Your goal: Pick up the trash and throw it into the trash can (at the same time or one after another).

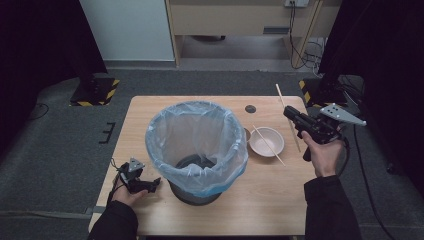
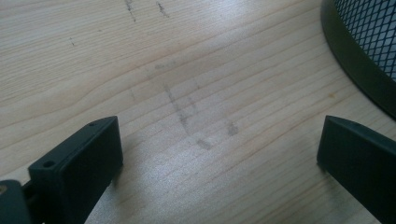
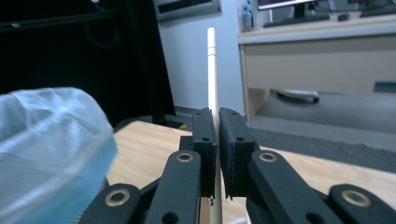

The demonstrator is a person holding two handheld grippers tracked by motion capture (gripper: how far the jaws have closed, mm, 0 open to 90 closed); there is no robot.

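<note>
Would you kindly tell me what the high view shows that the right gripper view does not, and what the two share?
High view alone: the small white round bowl with a second wooden chopstick lying across it, the bin's black mesh base, and the left gripper resting on the table. Right gripper view alone: the pads pressed on the stick, plus a beige desk beyond. Both share the right gripper, the pale wooden chopstick it clamps, the translucent blue bin liner and the light wooden table.
</note>
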